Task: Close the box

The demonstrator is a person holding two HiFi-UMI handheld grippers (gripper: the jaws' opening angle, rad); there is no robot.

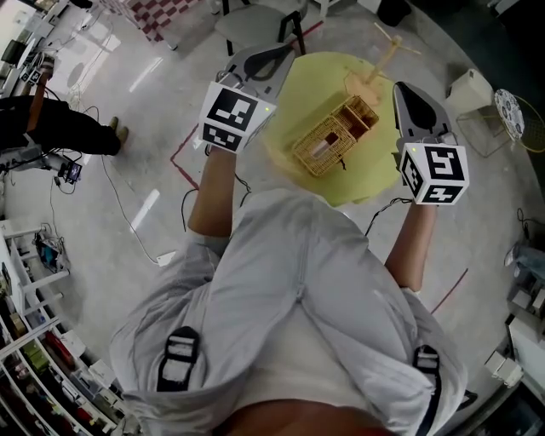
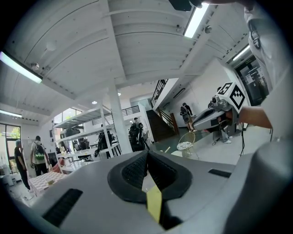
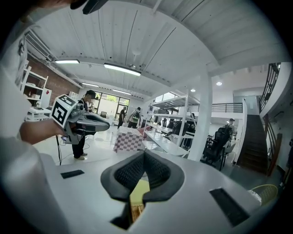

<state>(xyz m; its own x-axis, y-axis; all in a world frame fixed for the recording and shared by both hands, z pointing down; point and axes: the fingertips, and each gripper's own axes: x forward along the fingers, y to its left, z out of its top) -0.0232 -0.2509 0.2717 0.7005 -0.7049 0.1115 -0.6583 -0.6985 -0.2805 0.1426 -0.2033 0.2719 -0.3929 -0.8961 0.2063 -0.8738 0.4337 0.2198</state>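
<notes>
A woven bamboo box (image 1: 335, 136) sits on a round yellow table (image 1: 375, 183) below me, with its lid raised at the far end. My left gripper (image 1: 277, 58) is held up to the left of the box, above the table's edge. To the right of the box I hold up my right gripper (image 1: 403, 92). Neither touches the box. In the left gripper view the pads (image 2: 137, 169) meet at the tip, with nothing between them. The right gripper's pads (image 3: 155, 170) also meet; a strip of table and box (image 3: 135, 211) shows through the slot below.
A thin wooden stand (image 1: 383, 60) rises at the table's far side. Behind the table is a grey chair (image 1: 255, 21). A white container (image 1: 468, 89) and a wire chair (image 1: 513, 111) stand to the right. A person (image 1: 51, 128) and cables are on the floor at left.
</notes>
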